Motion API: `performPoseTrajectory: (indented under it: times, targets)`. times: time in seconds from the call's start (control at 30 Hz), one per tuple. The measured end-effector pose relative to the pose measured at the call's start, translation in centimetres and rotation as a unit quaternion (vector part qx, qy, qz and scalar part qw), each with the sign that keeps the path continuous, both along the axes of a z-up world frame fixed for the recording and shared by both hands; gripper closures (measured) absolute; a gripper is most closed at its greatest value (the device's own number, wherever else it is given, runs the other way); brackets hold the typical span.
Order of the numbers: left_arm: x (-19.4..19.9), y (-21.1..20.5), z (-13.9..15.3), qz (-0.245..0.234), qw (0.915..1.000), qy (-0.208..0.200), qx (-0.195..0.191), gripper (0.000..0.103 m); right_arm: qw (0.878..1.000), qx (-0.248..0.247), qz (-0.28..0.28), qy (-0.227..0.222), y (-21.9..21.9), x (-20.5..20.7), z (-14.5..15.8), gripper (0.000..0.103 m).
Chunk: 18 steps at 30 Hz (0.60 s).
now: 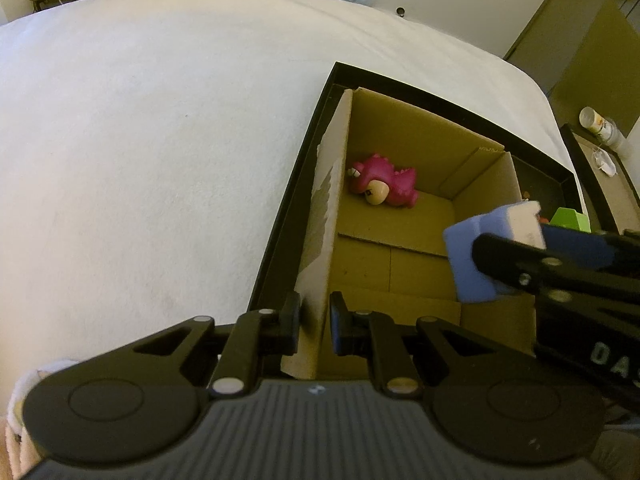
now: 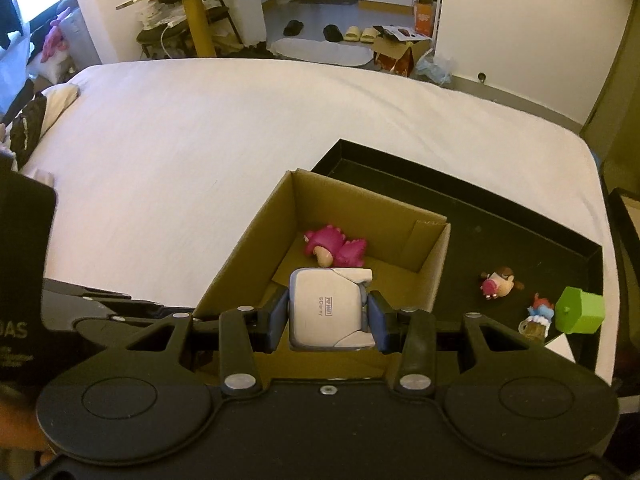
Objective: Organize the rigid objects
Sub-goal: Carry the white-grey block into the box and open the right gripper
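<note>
The right gripper (image 2: 327, 316) holds in its fingers a boxy pale-blue toy (image 2: 328, 312) with a grey-white printed underside, above the open cardboard box (image 2: 240, 248). The left gripper (image 1: 316, 320) pinches the box's left wall with narrow fingers.

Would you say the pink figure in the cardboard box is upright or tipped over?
Tipped over: the pink figure lies on its side on the cardboard box floor.

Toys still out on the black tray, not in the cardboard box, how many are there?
3, all near the tray's right end: a small pink and brown figure, a little blue-dressed figure, and a green block. The box wall may hide others.
</note>
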<state>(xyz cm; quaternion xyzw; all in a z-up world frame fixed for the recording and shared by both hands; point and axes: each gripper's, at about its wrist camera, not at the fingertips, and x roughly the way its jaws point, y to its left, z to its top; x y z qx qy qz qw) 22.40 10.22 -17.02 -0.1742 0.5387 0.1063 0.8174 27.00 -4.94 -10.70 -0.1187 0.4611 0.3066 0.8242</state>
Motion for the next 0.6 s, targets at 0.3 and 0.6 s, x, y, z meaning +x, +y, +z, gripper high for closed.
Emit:
performPoseTrajectory:
  times: [0.3,0.6]
  targets:
    - [-0.1,0.3,0.1,0.004,1.0000,-0.005,-0.007,0.089,0.999,0.010,-0.027,0.035,0.5,0.7,-1.9,0.061]
    - [-0.1,0.5,0.1,0.003,0.9999,-0.006,-0.009,0.089,0.995,0.024,-0.064,0.074,0.8,2.2,-4.0,0.061]
